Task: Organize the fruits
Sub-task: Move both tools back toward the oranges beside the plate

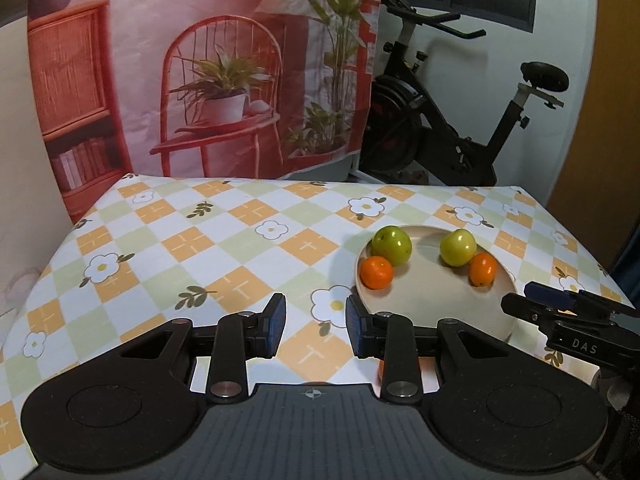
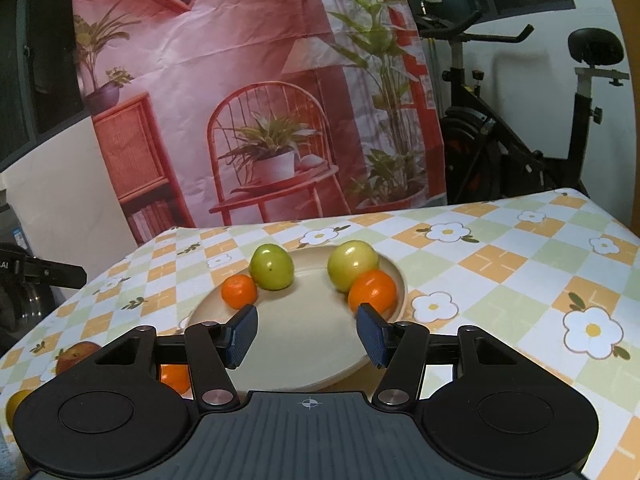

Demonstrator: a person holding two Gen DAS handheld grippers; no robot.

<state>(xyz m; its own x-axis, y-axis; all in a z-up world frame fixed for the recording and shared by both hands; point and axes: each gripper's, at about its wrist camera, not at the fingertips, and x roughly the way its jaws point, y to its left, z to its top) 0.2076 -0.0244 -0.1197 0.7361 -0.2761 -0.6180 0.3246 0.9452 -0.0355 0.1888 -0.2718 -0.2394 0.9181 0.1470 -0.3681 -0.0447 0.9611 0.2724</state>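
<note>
Checked tablecloth (image 2: 500,264) carries plate (image 2: 304,364) with four fruits; both right gripper (image 2: 307,334) and left gripper (image 1: 315,322) gape empty, next likely fetching loose orange (image 2: 175,378) nearby.

plate (image 2: 396,276) holds four fruits (right hand-held gripper (image 2: 307,336) agape)

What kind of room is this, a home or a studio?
Probably a room in a home, set up for recording: an exercise bike stands behind the table, a printed backdrop hangs on the wall, and a plate holds fruit.
</note>
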